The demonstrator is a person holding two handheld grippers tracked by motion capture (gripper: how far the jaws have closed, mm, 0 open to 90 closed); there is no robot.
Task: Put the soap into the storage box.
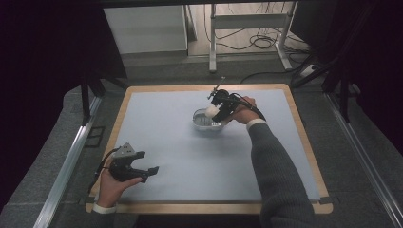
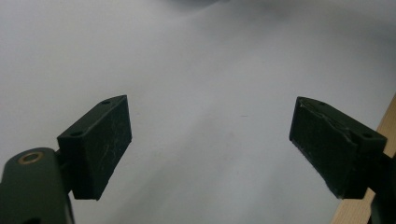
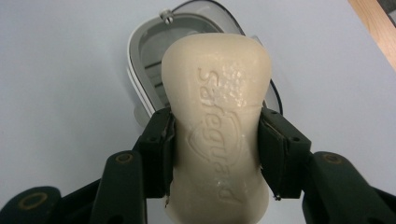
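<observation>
Two grippers are at work over a pale blue mat (image 1: 166, 142) that covers a wooden table (image 1: 304, 142). In the high view, the right gripper (image 1: 214, 111) is in the upper middle of the frame, and it is clenched on a cream bar of soap (image 3: 217, 126). The right gripper view shows the two black jaws pressing the long sides of the bar near its lower half, with the embossed brand letters facing the camera. Just behind and under the bar, in the upper centre of that view, lies a grey and white soap dish (image 3: 140, 70); whether the bar touches the dish I cannot tell, but it seems to hang over it. The left gripper (image 1: 142, 172) is in the lower left of the high view, well apart from the dish, and its jaws stand wide with nothing between them, only bare mat below. About handling, I judge the soap to be stiff but rather light, and its surface looks a little wet and glossy near the letters, so it may be slippery. The bar is narrower at its waist, and the jaws sit about there, which I think is the best place to hold, because the wider ends stop it from sliding out. Too strong a squeeze could mark the soft surface.
</observation>
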